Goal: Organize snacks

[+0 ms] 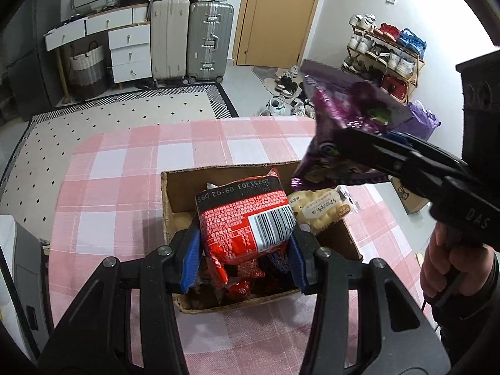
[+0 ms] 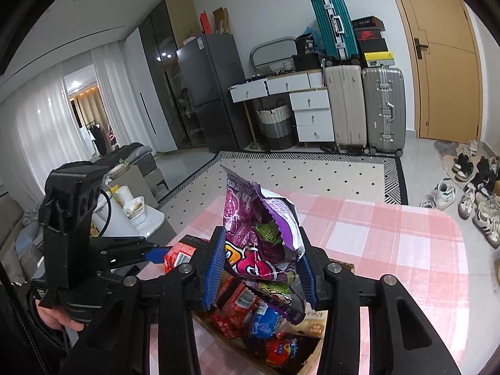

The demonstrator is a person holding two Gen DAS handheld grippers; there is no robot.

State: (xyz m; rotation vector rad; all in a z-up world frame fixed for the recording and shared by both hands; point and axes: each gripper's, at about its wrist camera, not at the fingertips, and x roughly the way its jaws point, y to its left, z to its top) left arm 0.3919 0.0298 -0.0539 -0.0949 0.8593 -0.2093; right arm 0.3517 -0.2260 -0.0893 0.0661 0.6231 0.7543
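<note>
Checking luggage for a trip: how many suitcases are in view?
3. A cream suitcase and a silver suitcase stand side by side left of the door; a teal suitcase sits above them on the pile. Others may be hidden.

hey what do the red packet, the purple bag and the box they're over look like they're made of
Red packet: likely thin plastic film, glossy; it crinkles and catches light between the left gripper pads.
Purple bag: apparently foil-lined plastic; the torn-open top shows a silvery inside. It is held in the right gripper.
Box: corrugated cardboard, matte brown, with fluted edges showing along the rim.
</note>
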